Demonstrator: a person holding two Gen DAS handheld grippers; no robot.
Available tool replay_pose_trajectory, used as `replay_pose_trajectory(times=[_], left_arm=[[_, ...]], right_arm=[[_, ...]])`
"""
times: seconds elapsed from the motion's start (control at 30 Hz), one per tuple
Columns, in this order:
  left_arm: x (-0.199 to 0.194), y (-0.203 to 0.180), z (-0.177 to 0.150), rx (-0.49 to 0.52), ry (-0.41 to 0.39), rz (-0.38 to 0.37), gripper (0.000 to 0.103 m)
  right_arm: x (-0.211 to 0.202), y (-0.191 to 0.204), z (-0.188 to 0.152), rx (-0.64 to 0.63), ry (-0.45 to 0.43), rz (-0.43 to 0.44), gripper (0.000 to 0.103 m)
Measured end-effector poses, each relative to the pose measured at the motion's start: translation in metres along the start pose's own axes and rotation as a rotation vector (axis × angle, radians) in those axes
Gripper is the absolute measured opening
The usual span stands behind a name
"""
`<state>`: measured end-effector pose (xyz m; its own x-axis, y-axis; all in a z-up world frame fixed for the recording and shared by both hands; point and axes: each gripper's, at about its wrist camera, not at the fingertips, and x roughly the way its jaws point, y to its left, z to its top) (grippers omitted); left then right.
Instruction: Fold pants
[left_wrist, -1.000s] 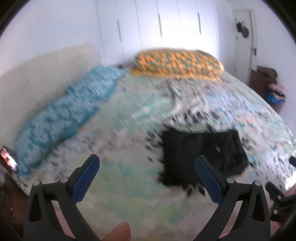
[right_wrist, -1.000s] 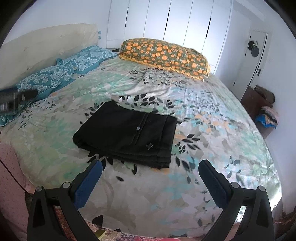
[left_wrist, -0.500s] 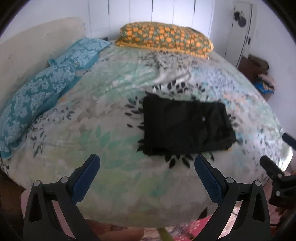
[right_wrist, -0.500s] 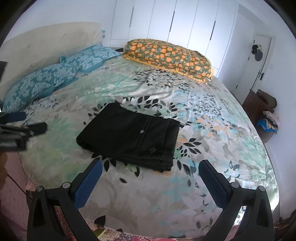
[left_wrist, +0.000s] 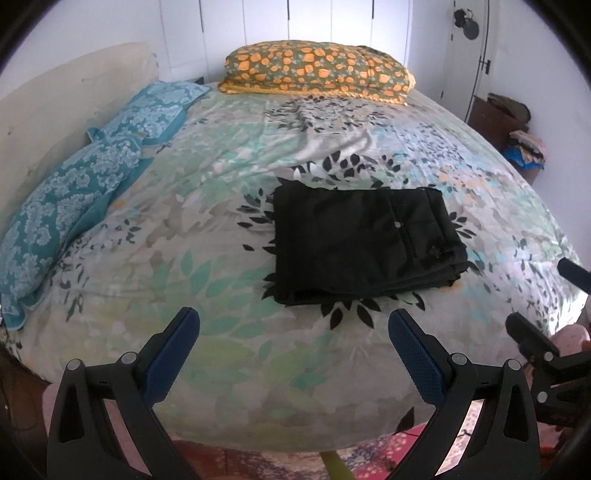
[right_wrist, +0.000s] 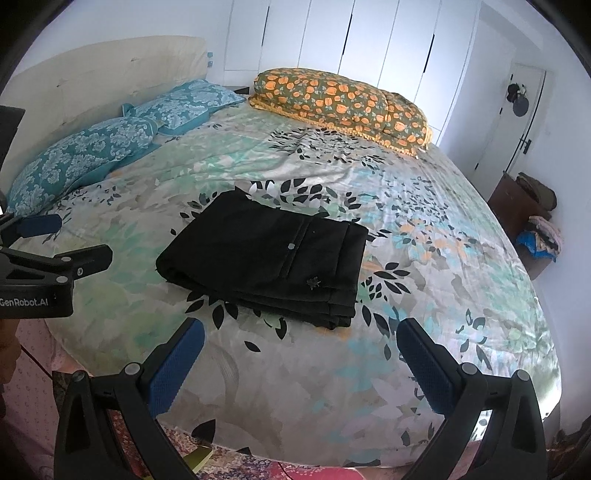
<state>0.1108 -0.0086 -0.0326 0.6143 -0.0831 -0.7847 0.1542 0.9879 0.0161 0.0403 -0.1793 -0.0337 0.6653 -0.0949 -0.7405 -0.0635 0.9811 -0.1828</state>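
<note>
black pants (left_wrist: 364, 240), leaf-print bedspread (left_wrist: 221, 229), teal floral pillows (left_wrist: 74, 192), orange-flowered pillow (left_wrist: 317, 70)

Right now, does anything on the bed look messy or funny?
Nothing much stands out. The black pants lie folded in a neat stack on the bedspread, with only the layer edges slightly staggered along the near side. Both claws, left and right, are open and off the cloth.

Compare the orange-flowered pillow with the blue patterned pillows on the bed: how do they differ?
The orange-flowered pillow is olive with orange blooms; the blue pillows are teal with pale floral print. The orange one is a single long bolster lying along the far edge by the wardrobe; the blue ones are two, end to end along the headboard. Both lie on the bed, apart from the folded black pants.
</note>
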Motion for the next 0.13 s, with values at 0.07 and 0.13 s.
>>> replay_pose_trajectory(times=[0.07, 0.13], left_arm=[[-0.0021, -0.0006, 0.0003, -0.008, -0.003, -0.013, 0.102], [-0.0031, -0.0020, 0.0001, -0.008, 0.001, -0.025, 0.102]], right_arm=[[0.0020, -0.0007, -0.0020, 0.003, 0.008, 0.000, 0.103], [0.0027, -0.0007, -0.0023, 0.002, 0.014, 0.000, 0.103]])
